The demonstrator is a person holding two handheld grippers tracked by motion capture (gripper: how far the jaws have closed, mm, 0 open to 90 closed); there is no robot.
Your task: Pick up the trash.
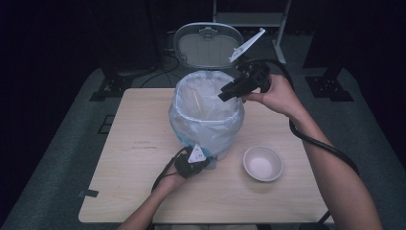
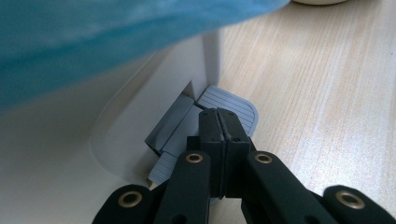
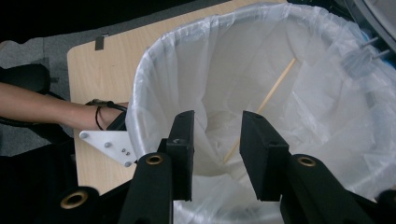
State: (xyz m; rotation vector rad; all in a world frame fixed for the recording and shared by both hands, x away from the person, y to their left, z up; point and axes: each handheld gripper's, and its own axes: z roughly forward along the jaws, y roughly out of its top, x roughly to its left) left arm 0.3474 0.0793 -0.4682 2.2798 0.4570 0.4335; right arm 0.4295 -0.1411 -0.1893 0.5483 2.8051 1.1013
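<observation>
The left gripper (image 1: pixel 203 160) sits low at the near side of the scene, its grey three-cornered plate facing up and its cable looping back beside the wrist. Its jaws are pressed flat together with nothing between them (seen plainly in the left gripper view). The left forearm comes in from the bottom edge, angled up and to the right.

The right gripper (image 1: pixel 225 94) is held high, tilted down and to the left. Its jaws stand parted with a clear gap and grip nothing. The right hand (image 1: pixel 277 93) wraps its rear body, the forearm stretches back to the lower right corner, and a thick cable hangs along the arm.
</observation>
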